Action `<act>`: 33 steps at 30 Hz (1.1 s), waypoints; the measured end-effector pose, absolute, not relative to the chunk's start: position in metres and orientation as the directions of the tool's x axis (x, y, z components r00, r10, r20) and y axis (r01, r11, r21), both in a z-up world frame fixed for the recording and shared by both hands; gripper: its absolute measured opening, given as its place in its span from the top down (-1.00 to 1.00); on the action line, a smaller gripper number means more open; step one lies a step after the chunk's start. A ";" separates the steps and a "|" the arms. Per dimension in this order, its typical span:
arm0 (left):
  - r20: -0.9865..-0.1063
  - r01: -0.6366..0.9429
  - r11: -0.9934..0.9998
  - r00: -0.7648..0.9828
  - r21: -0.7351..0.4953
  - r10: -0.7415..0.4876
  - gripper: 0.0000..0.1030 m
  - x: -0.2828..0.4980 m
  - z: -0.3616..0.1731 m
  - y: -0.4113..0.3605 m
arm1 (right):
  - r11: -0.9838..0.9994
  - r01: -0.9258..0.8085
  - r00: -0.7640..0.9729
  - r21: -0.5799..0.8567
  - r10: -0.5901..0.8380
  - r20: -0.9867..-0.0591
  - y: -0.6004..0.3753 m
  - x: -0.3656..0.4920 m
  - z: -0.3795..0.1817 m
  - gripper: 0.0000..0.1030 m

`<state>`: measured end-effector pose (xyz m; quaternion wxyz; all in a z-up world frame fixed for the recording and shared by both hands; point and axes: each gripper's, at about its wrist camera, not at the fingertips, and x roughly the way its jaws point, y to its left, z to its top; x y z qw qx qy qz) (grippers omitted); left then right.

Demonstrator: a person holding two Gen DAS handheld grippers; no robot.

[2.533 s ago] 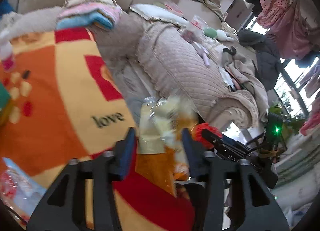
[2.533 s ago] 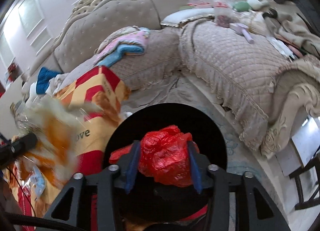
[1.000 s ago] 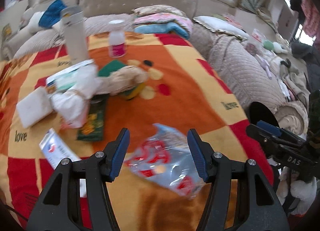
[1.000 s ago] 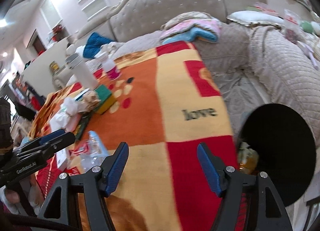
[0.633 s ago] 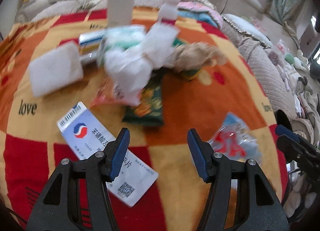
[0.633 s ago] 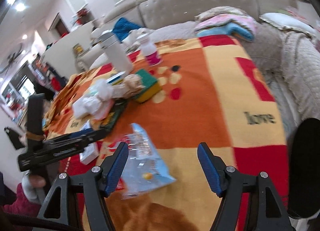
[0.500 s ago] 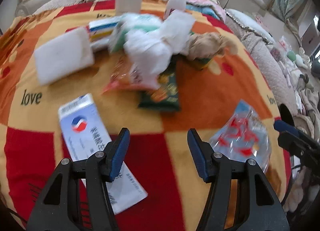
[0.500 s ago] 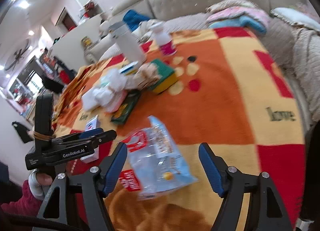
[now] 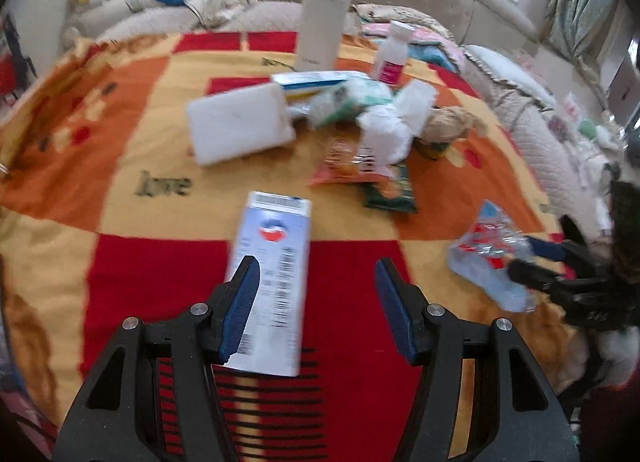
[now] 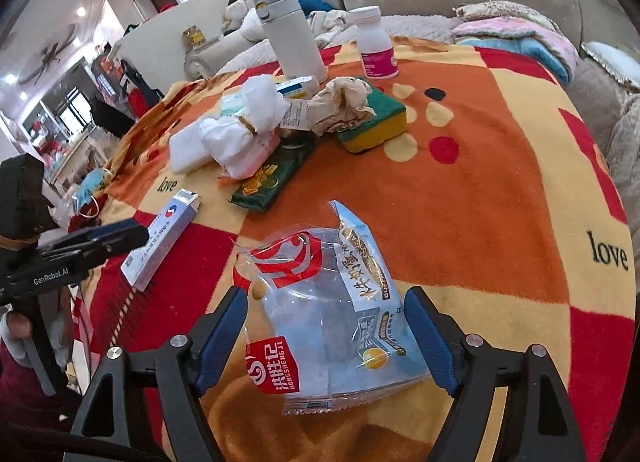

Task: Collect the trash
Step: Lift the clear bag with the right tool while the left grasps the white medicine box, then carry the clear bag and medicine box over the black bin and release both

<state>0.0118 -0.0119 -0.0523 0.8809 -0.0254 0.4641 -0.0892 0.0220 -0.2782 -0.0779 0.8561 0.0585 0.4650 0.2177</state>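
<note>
A clear blue-and-red snack wrapper (image 10: pixel 332 302) lies flat on the orange, yellow and red blanket (image 10: pixel 500 189). My right gripper (image 10: pixel 326 338) straddles it, jaws opening, pads clear of the wrapper. A white-and-blue medicine box (image 9: pixel 276 270) lies on the blanket under my left gripper (image 9: pixel 318 302), close to the left finger; that gripper is open and holds nothing. The left wrist view shows the wrapper (image 9: pixel 488 258) at the right with the right gripper's fingers (image 9: pixel 540 262) over it. In the right wrist view the box (image 10: pixel 160 238) lies beside the left gripper's fingers (image 10: pixel 100 238).
Behind lie a pile of crumpled white tissue (image 10: pixel 244 133), brown paper (image 10: pixel 344 101), a green packet (image 10: pixel 272 177), a green-and-yellow sponge (image 10: pixel 376 125) and a white foam block (image 9: pixel 240 125). A white flask (image 10: pixel 292 37) and a pill bottle (image 10: pixel 376 45) stand at the back. Sofas surround the table.
Earlier the grippers held a yellow wrapper and a red bag by the black bin; both are empty now. The left has swung over the box, the right has come down over the wrapper and widened.
</note>
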 end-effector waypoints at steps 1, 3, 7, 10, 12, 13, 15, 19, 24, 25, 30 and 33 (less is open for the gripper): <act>-0.818 0.125 0.988 0.555 -0.096 -0.150 -0.14 0.013 -0.056 -0.011 | 0.898 -0.321 0.471 0.299 0.426 -0.772 -0.277 0.023 -0.079 -0.54; -0.833 0.112 0.993 0.544 -0.047 -0.101 -0.14 0.015 -0.064 -0.007 | 0.901 -0.324 0.469 0.289 0.418 -0.778 -0.275 0.024 -0.081 -0.56; -0.845 0.106 0.993 0.525 -0.051 -0.100 -0.14 0.015 -0.080 0.000 | 0.907 -0.322 0.458 0.270 0.399 -0.794 -0.271 0.027 -0.090 -0.59; -0.851 0.100 0.995 0.520 -0.020 -0.070 -0.14 0.018 -0.087 0.000 | 0.911 -0.319 0.463 0.263 0.392 -0.795 -0.270 0.029 -0.095 -0.60; -0.855 0.102 0.994 0.513 -0.026 -0.075 -0.14 0.019 -0.092 0.000 | 0.912 -0.322 0.471 0.256 0.389 -0.792 -0.269 0.029 -0.095 -0.59; -0.857 0.102 0.994 0.509 -0.033 -0.081 -0.14 0.020 -0.094 0.000 | 0.913 -0.322 0.483 0.250 0.385 -0.787 -0.269 0.028 -0.094 -0.43; -0.858 0.102 0.993 0.504 -0.058 -0.102 -0.09 0.019 -0.095 0.000 | 0.917 -0.318 0.501 0.240 0.378 -0.779 -0.271 0.025 -0.094 -0.17; -0.840 0.123 0.988 0.521 -0.098 -0.148 0.09 0.015 -0.086 -0.009 | 0.920 -0.313 0.532 0.236 0.375 -0.759 -0.277 0.018 -0.085 -0.02; -0.814 0.165 0.974 0.538 -0.154 -0.219 0.09 0.015 -0.068 -0.031 | 0.928 -0.294 0.588 0.228 0.363 -0.723 -0.291 0.007 -0.066 -0.01; -0.811 0.173 0.972 0.540 -0.157 -0.227 0.09 0.015 -0.065 -0.036 | 0.931 -0.285 0.598 0.227 0.357 -0.717 -0.296 0.004 -0.063 -0.01; -0.796 0.230 0.961 0.548 -0.151 -0.256 0.09 0.016 -0.053 -0.071 | 0.944 -0.229 0.634 0.237 0.330 -0.699 -0.320 -0.007 -0.054 -0.01; -0.793 0.264 0.954 0.547 -0.140 -0.268 0.09 0.018 -0.049 -0.092 | 0.953 -0.190 0.653 0.237 0.303 -0.694 -0.337 -0.014 -0.050 -0.01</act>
